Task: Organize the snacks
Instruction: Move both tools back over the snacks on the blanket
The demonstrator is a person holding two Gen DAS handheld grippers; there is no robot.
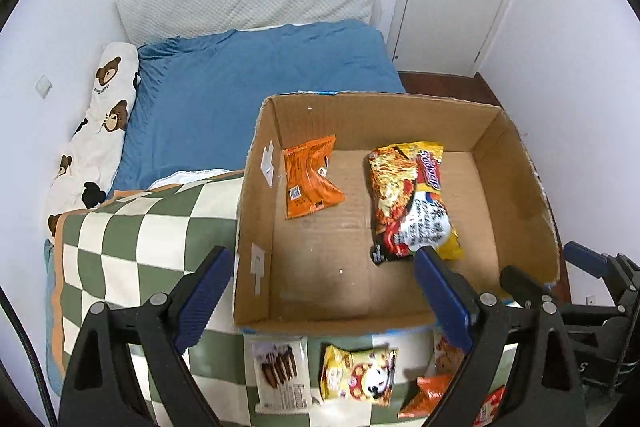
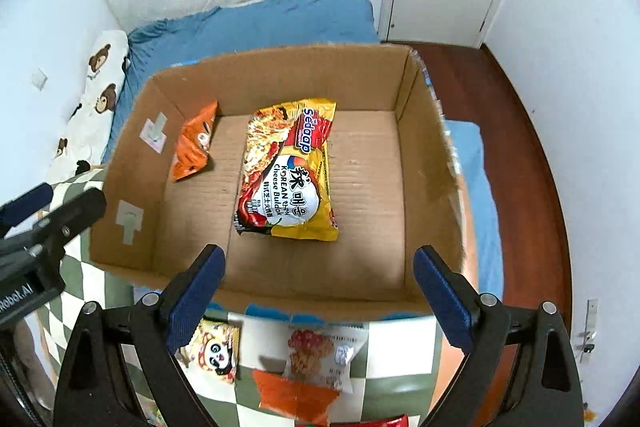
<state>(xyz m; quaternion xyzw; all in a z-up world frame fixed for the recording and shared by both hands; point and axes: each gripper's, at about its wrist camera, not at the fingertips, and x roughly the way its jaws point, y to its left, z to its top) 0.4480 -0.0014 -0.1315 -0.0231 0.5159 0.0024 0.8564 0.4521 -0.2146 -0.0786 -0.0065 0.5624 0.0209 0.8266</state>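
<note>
Beside noodle packet (image 2: 286, 171), bare box floor (image 2: 368, 195).

Readable text: noodle pack, one gripper body.

Yellow-red noodle pack (image 2: 286, 171) in cardboard box (image 2: 428, 163): brand "Sedaap" on red banner, "KOREAN Cheese Buldak" on white circle, plus large Chinese and Korean characters; "Sedaap" also legible from left wrist view (image 1: 412, 199). Black gripper body at left edge of right wrist view (image 2: 24, 291): "Robot.AI", start cut off. Print on orange packet (image 1: 310, 183) and snack packs on checkered blanket too small or blurred.
</note>
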